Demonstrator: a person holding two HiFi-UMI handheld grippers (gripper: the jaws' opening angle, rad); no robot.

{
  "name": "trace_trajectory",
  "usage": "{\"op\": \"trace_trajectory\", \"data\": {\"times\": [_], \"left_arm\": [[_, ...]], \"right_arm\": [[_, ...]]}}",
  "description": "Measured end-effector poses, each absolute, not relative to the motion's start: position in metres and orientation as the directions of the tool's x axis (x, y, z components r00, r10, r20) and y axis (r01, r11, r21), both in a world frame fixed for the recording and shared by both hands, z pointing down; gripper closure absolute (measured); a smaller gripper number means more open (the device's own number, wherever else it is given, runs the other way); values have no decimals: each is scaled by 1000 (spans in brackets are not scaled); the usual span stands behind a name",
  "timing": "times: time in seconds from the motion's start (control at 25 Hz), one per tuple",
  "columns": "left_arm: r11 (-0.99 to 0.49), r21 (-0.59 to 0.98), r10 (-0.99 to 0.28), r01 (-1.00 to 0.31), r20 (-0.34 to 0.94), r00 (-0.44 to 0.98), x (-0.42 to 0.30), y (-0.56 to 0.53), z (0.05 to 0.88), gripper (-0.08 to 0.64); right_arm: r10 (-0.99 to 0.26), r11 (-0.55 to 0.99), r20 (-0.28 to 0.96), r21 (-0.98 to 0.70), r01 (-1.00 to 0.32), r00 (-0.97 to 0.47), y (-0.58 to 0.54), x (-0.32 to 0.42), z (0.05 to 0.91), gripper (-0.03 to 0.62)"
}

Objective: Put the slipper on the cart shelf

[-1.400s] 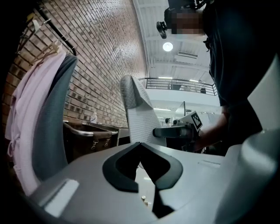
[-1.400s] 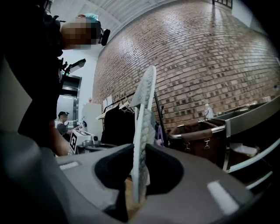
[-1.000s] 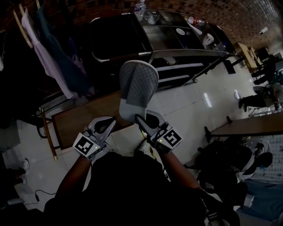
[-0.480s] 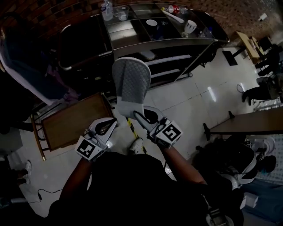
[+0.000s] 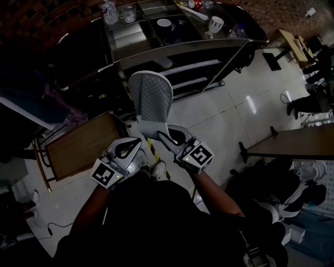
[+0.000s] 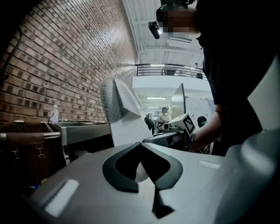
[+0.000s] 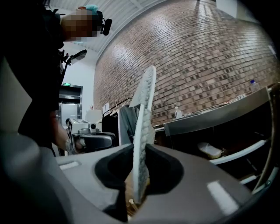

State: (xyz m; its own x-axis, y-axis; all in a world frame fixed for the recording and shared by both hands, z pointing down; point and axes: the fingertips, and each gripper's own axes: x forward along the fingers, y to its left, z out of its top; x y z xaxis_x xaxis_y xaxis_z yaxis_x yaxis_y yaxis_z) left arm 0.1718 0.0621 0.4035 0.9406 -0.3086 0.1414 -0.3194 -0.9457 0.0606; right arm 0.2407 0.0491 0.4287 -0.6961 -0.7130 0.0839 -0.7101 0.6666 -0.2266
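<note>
Pinching the heel end of the grey quilted slipper (image 5: 151, 101) in the right gripper (image 5: 166, 138), jaws nearly together with just the sole's thickness squeezed between them. Holding it toe-up and on edge, out in front of the steel cart (image 5: 206, 46), level with its open shelves but not on any of them yet. Left gripper (image 5: 136, 142) right alongside, same side of the cart, a bit further from it than the slipper's toe, tips closed on each other with nothing in them. Up on the cart's top: a water bottle (image 5: 108, 11), a clear jug (image 5: 129, 13), a bowl (image 5: 164, 22) and a white mug (image 5: 215, 23). On the cart's upper shelf, some pale flat thing (image 5: 159, 62), can't tell what exactly. Off the cart's left end, down on the tiled floor (image 5: 224, 114), a low wooden-topped stand (image 5: 78, 146).
</note>
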Motion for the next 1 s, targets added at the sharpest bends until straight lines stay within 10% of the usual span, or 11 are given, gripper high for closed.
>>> {"op": "trace_trajectory", "data": {"times": [1.0], "left_arm": [[-966, 62, -246, -252, 87, 965, 154, -41, 446, 560]], "right_arm": [[-585, 472, 373, -565, -677, -720, -30, 233, 579, 528]]}}
